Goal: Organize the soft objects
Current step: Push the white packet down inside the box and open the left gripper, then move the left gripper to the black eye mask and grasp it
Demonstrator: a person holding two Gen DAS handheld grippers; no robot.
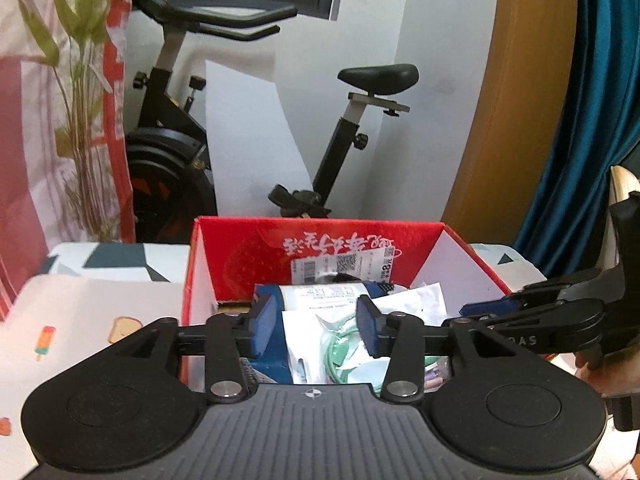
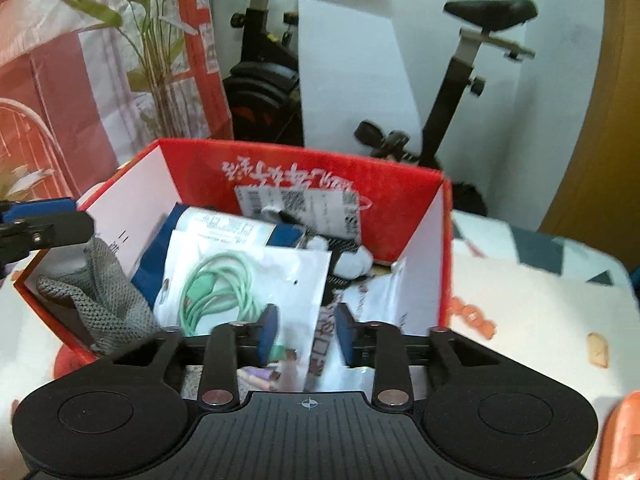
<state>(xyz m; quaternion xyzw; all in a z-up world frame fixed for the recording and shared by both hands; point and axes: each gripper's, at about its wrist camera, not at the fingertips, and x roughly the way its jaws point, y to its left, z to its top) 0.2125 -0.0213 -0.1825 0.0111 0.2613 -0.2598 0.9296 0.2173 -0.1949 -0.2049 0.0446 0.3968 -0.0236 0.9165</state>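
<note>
We hold both grippers over the red box (image 2: 424, 216), which sits on the patterned cloth (image 2: 532, 312). The left gripper (image 1: 316, 330) has its jaws apart, empty, above the pouch (image 2: 240, 280) with the green cable. The right gripper (image 2: 306, 334) is also parted, nothing pressed between its pads, the pouch's lower edge lying just beneath them. A grey knit (image 2: 100, 292) slumps in the box's left corner.

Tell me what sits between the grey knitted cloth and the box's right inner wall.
In the right wrist view, the clear packet with the coiled green cable lies right of the grey knitted cloth; further packets fill the gap to the red box's right wall.
</note>
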